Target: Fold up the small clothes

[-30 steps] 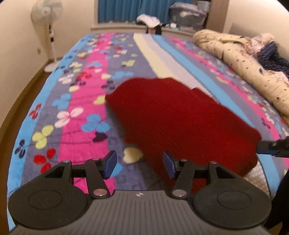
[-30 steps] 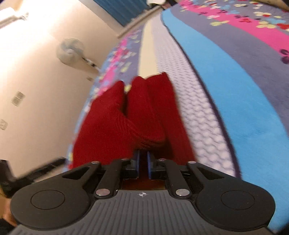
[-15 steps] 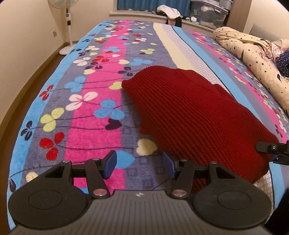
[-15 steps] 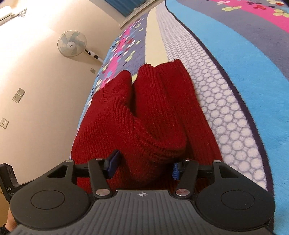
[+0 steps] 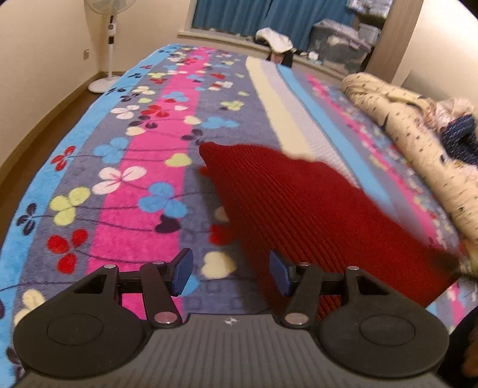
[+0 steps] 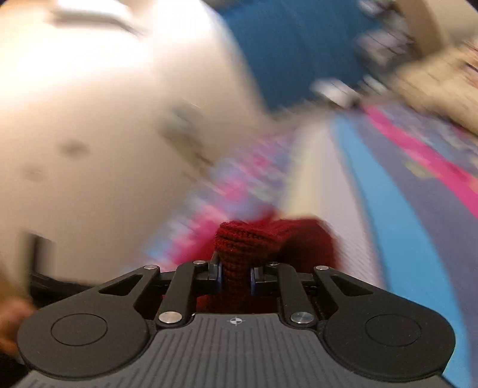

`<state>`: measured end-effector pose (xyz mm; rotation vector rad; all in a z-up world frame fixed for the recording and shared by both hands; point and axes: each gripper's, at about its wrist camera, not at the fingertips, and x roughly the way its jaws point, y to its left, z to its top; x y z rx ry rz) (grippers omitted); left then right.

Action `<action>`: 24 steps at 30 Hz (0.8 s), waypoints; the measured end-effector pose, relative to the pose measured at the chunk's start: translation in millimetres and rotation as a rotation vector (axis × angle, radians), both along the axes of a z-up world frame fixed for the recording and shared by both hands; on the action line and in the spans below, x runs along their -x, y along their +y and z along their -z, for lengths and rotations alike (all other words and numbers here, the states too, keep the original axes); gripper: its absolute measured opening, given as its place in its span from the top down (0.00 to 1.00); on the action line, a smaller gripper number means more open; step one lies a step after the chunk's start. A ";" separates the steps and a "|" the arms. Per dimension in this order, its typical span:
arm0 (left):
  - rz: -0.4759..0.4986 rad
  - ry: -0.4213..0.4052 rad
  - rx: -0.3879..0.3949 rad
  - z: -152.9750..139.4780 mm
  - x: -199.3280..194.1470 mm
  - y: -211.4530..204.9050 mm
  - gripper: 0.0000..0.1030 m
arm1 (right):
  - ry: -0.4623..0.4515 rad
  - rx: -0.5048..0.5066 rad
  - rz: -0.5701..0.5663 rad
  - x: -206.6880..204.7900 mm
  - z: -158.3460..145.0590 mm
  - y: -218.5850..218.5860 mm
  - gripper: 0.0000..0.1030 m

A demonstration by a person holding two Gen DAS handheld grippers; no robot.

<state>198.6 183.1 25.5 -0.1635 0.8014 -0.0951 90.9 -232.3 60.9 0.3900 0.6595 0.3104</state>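
A bed [image 5: 89, 167] with a striped, clover-patterned blanket fills the room. Cream walls [image 5: 38, 59] meet a brown floor [image 5: 74, 101]. A pedestal fan [image 5: 109, 44] stands at the left; blue curtains [image 5: 239, 15] hang behind. A rolled cream duvet [image 5: 418, 143] lies at the right.

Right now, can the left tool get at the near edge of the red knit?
Probably yes. The left tool is open and empty just above the blanket, and the red knit lies right by its right finger with nothing between them. The right tool is closing on a bunched fold of it, so the cloth may shift.
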 end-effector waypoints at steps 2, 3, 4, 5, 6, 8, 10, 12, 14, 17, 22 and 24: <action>0.022 -0.015 0.014 -2.6 -0.3 -5.2 0.40 | 0.236 -0.046 0.047 -14.9 34.0 -14.1 0.84; 0.037 -0.024 0.018 -3.8 -0.3 -8.4 0.40 | 0.287 -0.095 0.061 -16.8 41.9 -19.7 0.84; 0.057 -0.036 0.023 -5.5 -0.1 -12.8 0.40 | 0.292 -0.107 0.064 -16.9 41.3 -21.1 0.84; 0.075 -0.047 0.027 -6.5 0.4 -16.1 0.40 | 0.263 -0.094 0.055 -15.3 35.8 -19.5 0.84; 0.094 -0.059 0.031 -7.5 1.2 -19.6 0.40 | 0.229 -0.075 0.040 -13.8 29.5 -16.8 0.84; 0.131 -0.076 0.043 -9.0 1.4 -27.5 0.40 | 0.200 -0.054 0.025 -11.4 21.8 -13.2 0.84; 0.171 -0.069 0.055 -6.4 -0.8 -34.5 0.40 | 0.211 -0.035 0.022 -7.5 24.3 -14.2 0.84; 0.231 0.032 0.020 11.1 -10.0 -44.6 0.41 | 0.237 -0.030 0.026 -7.7 27.5 -14.5 0.84; 0.252 0.177 -0.050 38.4 -20.7 -54.4 0.40 | 0.257 -0.016 0.027 -12.9 32.1 -12.1 0.84; 0.258 0.188 -0.043 39.3 -25.6 -56.9 0.40 | 0.303 -0.023 0.027 -15.7 40.7 -9.2 0.82; 0.251 0.189 -0.041 37.7 -27.3 -52.7 0.39 | 0.333 -0.018 0.065 -12.0 26.1 -24.8 0.56; 0.253 0.192 -0.043 37.9 -29.5 -51.8 0.38 | 0.257 0.042 0.076 -9.1 7.8 -26.7 0.55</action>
